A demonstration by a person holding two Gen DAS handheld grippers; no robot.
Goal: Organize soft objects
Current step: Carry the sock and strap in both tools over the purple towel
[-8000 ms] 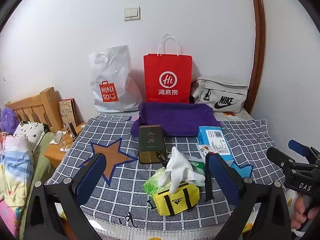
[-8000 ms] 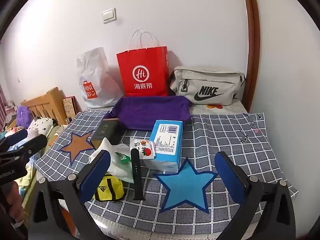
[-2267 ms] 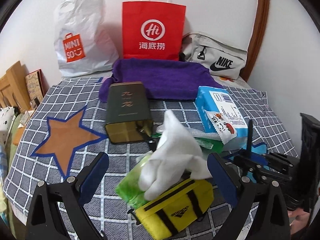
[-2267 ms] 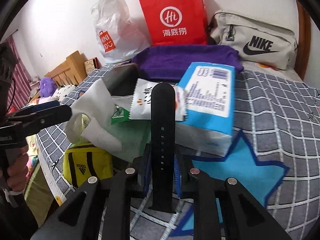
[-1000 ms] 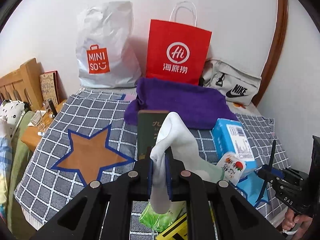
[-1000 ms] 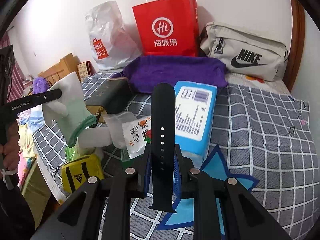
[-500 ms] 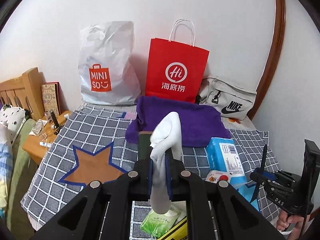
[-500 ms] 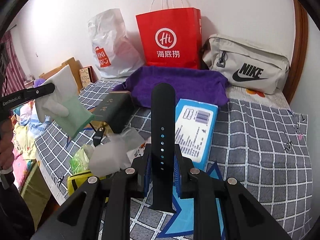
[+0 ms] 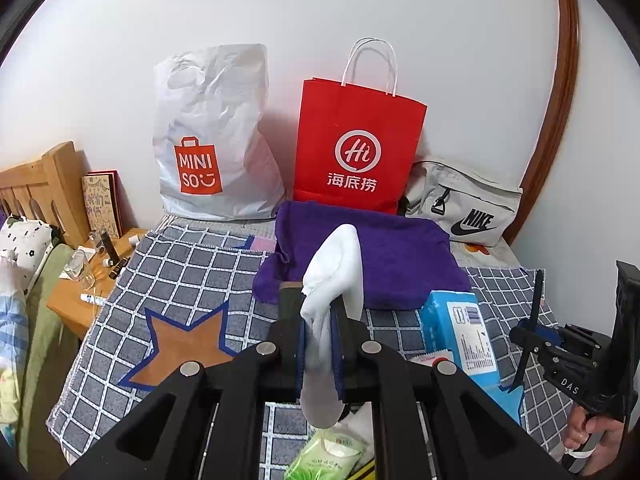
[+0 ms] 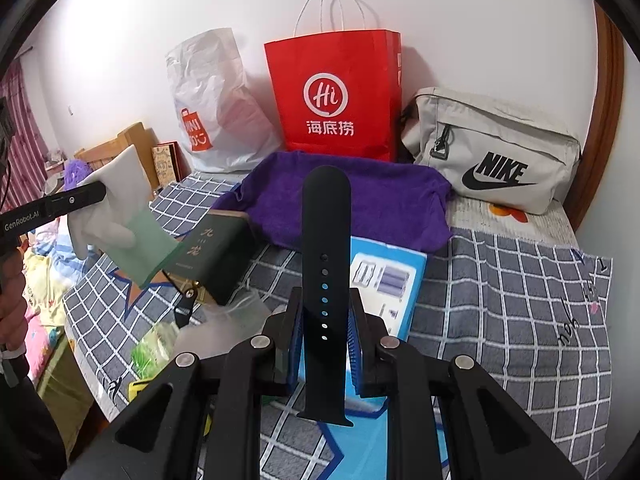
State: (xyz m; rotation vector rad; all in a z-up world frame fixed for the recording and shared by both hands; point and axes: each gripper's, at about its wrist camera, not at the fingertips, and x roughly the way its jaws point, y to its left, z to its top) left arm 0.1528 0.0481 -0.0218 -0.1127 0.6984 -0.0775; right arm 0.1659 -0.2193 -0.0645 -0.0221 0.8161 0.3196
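White fabric, soft and limp, identifies the glove point(image 9: 334, 280): it is pinched between the clenched jaws of the left gripper point(image 9: 320, 354), its top flopping over above the fingers and its lower end dangling beneath them, held up clear of the checked blanket point(image 9: 192, 264). From the right wrist view the same glove point(image 10: 116, 216) shows a white upper part and a pale green lower part, hanging off to the left, well apart from the other items. The right gripper point(image 10: 324, 346) is clamped on a black watch strap point(image 10: 325, 264), which stands upright between the blue pads, a row of small holes running down its face. Below, on the blanket, lie a dark green tin point(image 10: 212, 256), a blue box point(image 10: 384, 280), a green tissue pack point(image 9: 332, 454) and a folded purple towel point(image 9: 396, 256). Against the wall stand a red paper bag point(image 9: 356, 140), a white Miniso bag point(image 9: 212, 140) and a grey Nike pouch point(image 9: 464, 208)
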